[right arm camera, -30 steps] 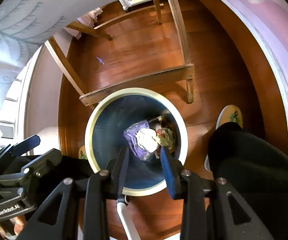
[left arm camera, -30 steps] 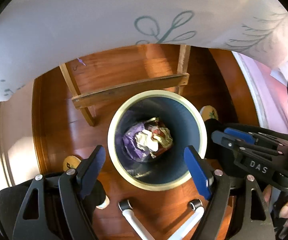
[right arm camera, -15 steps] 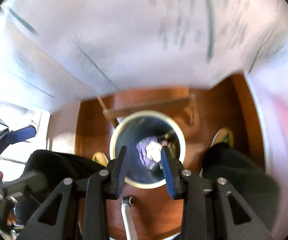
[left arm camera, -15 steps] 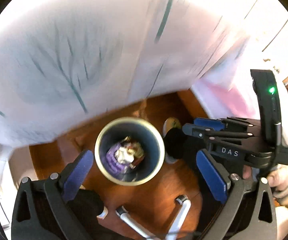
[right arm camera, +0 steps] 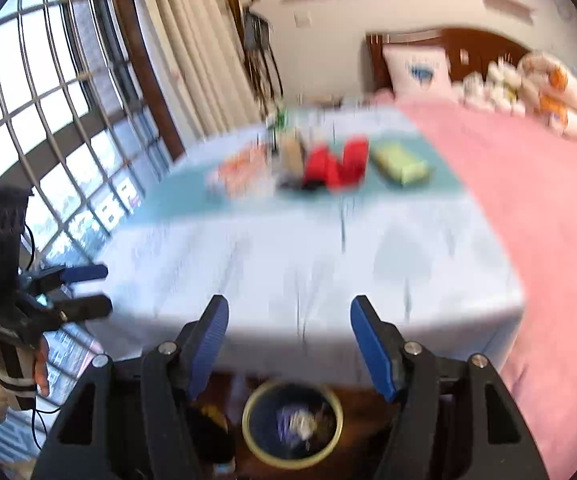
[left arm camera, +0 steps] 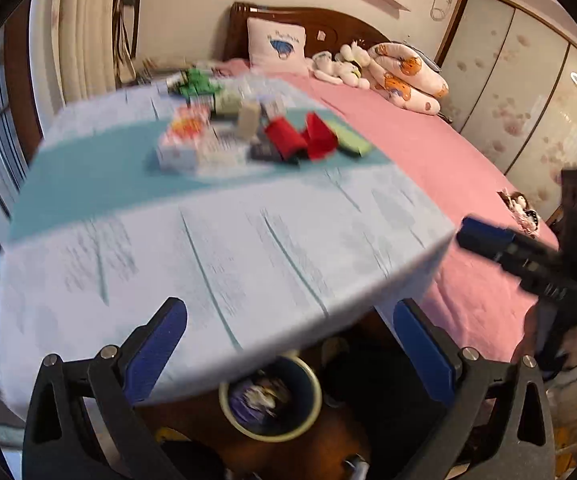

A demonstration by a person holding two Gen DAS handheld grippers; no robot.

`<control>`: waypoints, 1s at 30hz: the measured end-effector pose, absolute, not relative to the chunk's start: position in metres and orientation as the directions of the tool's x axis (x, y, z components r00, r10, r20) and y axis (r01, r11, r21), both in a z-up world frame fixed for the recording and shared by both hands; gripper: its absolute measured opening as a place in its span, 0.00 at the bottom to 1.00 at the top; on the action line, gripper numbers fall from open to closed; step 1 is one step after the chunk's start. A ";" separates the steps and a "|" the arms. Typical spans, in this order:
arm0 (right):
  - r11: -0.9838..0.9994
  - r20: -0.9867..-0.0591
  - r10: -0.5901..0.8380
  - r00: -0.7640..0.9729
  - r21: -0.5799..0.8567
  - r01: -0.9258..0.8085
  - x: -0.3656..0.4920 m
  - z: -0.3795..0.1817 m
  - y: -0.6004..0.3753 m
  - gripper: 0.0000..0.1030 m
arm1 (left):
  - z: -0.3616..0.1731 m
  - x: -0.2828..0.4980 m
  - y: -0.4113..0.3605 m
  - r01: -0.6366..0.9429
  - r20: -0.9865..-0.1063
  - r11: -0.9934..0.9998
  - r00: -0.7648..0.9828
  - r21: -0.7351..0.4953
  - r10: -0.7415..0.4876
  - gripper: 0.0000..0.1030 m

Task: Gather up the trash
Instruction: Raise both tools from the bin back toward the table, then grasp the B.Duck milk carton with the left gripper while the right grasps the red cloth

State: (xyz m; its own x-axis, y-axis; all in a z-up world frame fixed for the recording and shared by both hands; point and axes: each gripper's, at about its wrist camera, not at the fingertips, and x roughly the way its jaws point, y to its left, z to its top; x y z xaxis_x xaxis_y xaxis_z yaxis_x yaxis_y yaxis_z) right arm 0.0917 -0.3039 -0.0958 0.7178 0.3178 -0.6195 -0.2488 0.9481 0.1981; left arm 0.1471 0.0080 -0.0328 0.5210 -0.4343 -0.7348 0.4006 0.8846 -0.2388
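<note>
Grippers come first: the left black two-finger gripper with blue pads [left arm camera: 290, 346] stands spread as wide as it goes, nothing between its fingers, and the right black two-finger gripper with blue pads [right arm camera: 288, 342] has just been opening, about half spread, also empty and touching nothing. Both hang above the near edge of the table under its pale blue leaf-patterned cloth [left arm camera: 248, 248]. One round dark blue waste bin with a cream rim [right arm camera: 293, 426] sits on the wooden floor below that edge, between the right fingers in that view, and holds a heap of crumpled purple and white wrappers [right arm camera: 302, 422]. Further back on the table, on a teal strip [left arm camera: 88, 176], lies a blurred cluster of trash: two red packets [left arm camera: 300, 140] side by side, one pale green flat packet [right arm camera: 400, 164] just right of them, one white and orange box [left arm camera: 184, 140] to the left; the rest is too smeared to count. One pink-covered bed [left arm camera: 428, 160] runs along the right, with one white pillow [left arm camera: 276, 46] at the headboard.
</note>
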 end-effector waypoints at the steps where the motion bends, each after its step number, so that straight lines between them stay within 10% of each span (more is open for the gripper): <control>1: 0.949 -0.608 0.314 0.730 0.187 -0.253 0.100 -0.084 -0.304 0.68 | -0.024 0.157 0.010 0.407 -0.738 0.885 0.521 -0.227 -0.428 0.99; 4: 0.955 -0.594 0.284 0.752 0.106 -0.277 0.138 -0.053 -0.295 0.84 | -0.005 0.184 0.009 0.414 -0.759 0.885 0.500 -0.215 -0.418 0.99; 30: 0.985 -0.892 0.121 0.436 0.055 -0.161 0.397 -0.149 -0.257 0.85 | -0.098 0.437 0.002 0.227 -0.876 0.937 0.350 -0.266 -0.333 0.99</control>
State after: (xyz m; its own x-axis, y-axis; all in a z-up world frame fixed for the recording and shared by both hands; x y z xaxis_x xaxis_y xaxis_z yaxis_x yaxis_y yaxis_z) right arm 0.3973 -0.2575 -0.1491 0.4358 0.1212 -0.8918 -0.1606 0.9855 0.0554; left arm 0.4370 0.0024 -0.0978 0.3496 -0.3328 -0.8758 0.2267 0.9370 -0.2656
